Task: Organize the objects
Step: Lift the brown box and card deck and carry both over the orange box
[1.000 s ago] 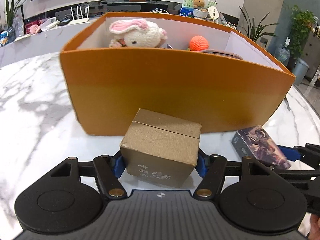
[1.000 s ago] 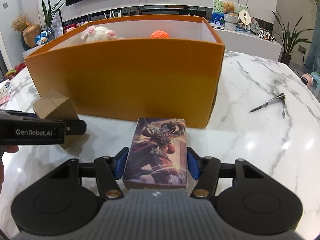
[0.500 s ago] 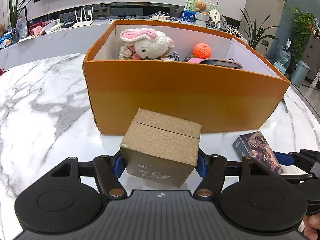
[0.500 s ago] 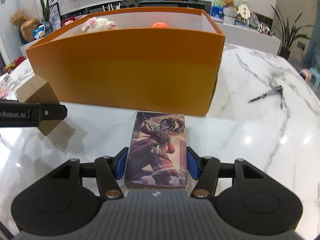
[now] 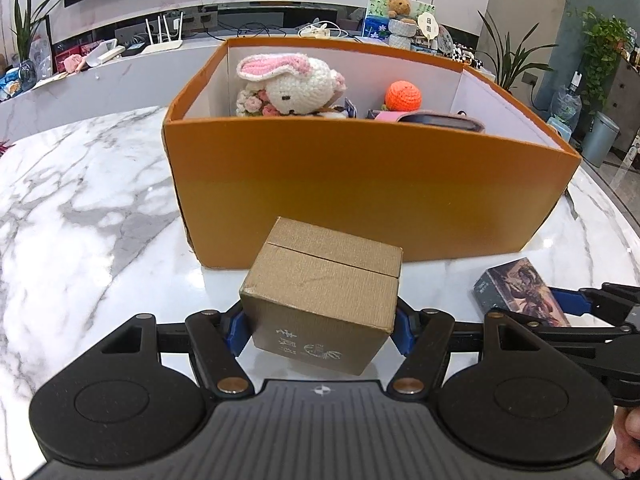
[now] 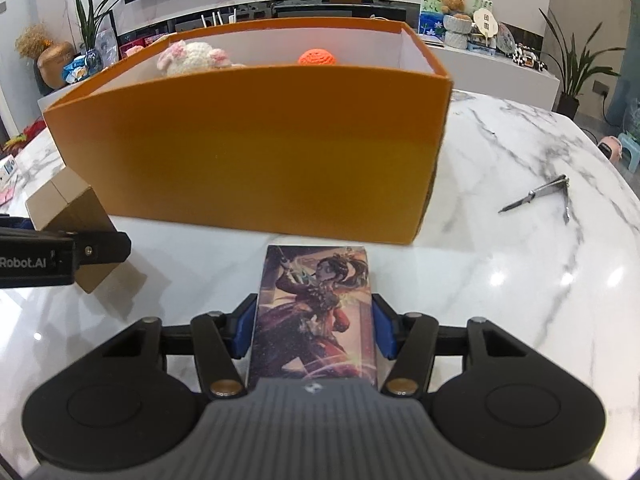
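Note:
My left gripper (image 5: 320,326) is shut on a small brown cardboard box (image 5: 324,292), which hangs tilted in front of the big orange box (image 5: 360,192). A picture-printed card box (image 6: 316,316) sits between the blue pads of my right gripper (image 6: 314,330), whose jaws are closing on it. The left view shows the same card box (image 5: 516,294) at the right, just before the orange box's near wall. In the right view the brown box (image 6: 66,216) and left gripper (image 6: 80,252) are at the left edge. Inside the orange box lie a knitted rabbit (image 5: 296,84) and an orange ball (image 5: 403,96).
A dark, pink-edged object (image 5: 436,120) also lies in the orange box. A folding metal tool (image 6: 540,196) rests on the marble table (image 6: 520,280) to the right. Behind the table stands a long counter (image 5: 120,60) with clutter and plants.
Both cameras now look at the orange box from higher up, so more of its inside shows. The brown box and the card box have stayed between their pads.

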